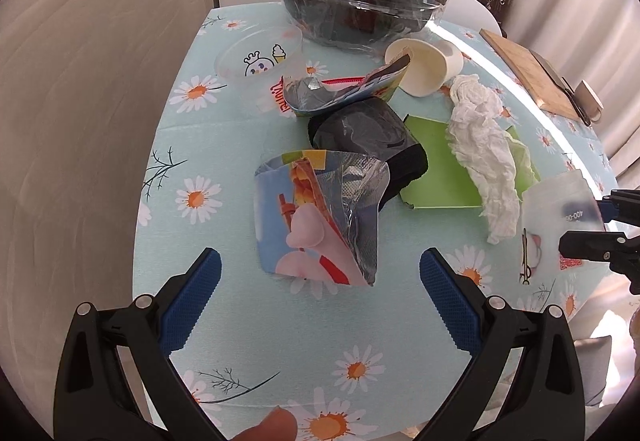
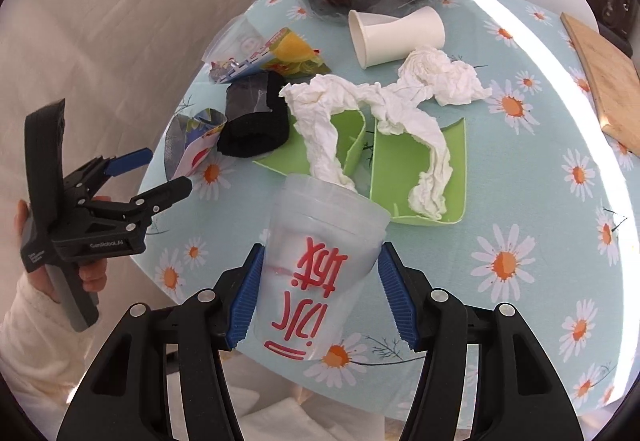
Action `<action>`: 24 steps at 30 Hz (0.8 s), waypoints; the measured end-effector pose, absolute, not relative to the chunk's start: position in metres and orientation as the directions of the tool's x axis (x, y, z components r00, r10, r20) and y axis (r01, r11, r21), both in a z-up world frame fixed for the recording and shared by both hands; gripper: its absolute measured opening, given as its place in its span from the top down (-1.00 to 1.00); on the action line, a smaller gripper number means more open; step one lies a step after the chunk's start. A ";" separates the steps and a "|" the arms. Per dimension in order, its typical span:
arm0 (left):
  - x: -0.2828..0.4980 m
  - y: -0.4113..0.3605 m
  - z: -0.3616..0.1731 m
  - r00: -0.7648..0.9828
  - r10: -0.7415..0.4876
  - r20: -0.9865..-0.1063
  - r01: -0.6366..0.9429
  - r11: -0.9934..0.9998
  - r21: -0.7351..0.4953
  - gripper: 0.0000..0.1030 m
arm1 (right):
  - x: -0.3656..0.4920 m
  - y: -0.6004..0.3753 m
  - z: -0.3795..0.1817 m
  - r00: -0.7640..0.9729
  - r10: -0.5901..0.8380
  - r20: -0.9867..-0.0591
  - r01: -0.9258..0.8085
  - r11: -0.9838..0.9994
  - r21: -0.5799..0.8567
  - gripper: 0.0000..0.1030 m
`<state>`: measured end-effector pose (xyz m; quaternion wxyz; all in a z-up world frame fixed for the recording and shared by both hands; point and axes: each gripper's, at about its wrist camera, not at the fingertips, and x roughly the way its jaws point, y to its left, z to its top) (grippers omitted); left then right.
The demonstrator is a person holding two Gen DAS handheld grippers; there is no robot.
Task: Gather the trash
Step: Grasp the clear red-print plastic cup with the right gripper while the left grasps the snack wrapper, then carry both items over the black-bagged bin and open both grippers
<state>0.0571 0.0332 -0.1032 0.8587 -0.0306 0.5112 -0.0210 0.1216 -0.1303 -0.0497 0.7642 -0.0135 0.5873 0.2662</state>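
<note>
A translucent plastic cup (image 2: 320,273) with red characters sits between the blue pads of my right gripper (image 2: 322,253), which is shut on it just above the table's near edge. From the left wrist view the same cup (image 1: 560,213) shows at the right edge. My left gripper (image 1: 320,265) is open and empty, hovering just short of a crumpled snack wrapper (image 1: 316,217). A clear bin lined with a black bag (image 1: 360,1) stands at the table's far side.
On the daisy tablecloth (image 1: 192,145) lie a tipped paper cup (image 1: 424,69), a twisted white tissue (image 1: 484,149) over green card (image 1: 436,169), a black roll (image 1: 368,133), a second wrapper (image 1: 340,93) and a clear cartoon cup (image 1: 256,61). A wooden board (image 1: 532,77) lies far right.
</note>
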 end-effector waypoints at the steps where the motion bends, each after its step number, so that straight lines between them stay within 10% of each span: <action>1: 0.061 0.032 -0.105 0.472 -0.066 -0.879 -0.002 0.997 -0.077 -0.89 | 0.124 -0.138 -0.048 0.171 0.395 -0.903 -0.424 0.857 0.295 -0.05; 4: 0.069 0.027 -0.106 0.478 -0.066 -0.876 -0.024 0.996 -0.089 -0.84 | 0.135 -0.155 -0.047 0.176 0.395 -0.902 -0.429 0.855 0.291 -0.05; 8: 0.075 0.022 -0.104 0.480 -0.024 -0.877 -0.050 0.997 -0.055 0.15 | 0.147 -0.179 -0.039 0.206 0.403 -0.892 -0.450 0.848 0.279 -0.07; 12: 0.074 0.018 -0.107 0.472 0.031 -0.881 -0.079 0.997 -0.008 0.67 | 0.158 -0.192 -0.039 0.221 0.395 -0.892 -0.447 0.853 0.268 -0.07; 24: 0.055 0.013 -0.077 0.492 0.098 -0.865 -0.092 0.994 0.061 0.85 | 0.173 -0.222 -0.029 0.273 0.423 -0.864 -0.457 0.847 0.270 -0.07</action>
